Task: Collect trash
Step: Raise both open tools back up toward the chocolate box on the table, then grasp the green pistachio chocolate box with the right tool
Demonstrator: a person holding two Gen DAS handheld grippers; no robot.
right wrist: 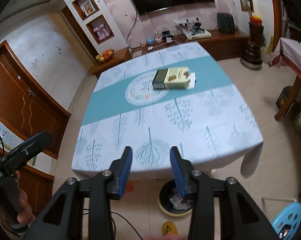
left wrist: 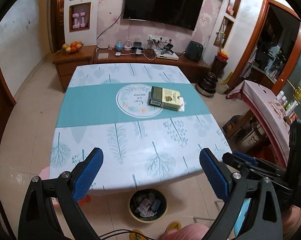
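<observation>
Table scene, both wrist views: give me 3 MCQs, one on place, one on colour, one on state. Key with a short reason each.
1. Where is the bin?
A. on the table
B. on the floor at the table's near edge
C. beside the TV

2. What colour is the band across the tablecloth?
A. teal
B. red
C. yellow

3. How is the left claw?
A. shut on the box
B. shut on paper
C. open, empty

Key: B, the bin stands on tiles below the table edge; A, the band under the box is teal; C, its pads stand wide apart with only cloth seen between.
</observation>
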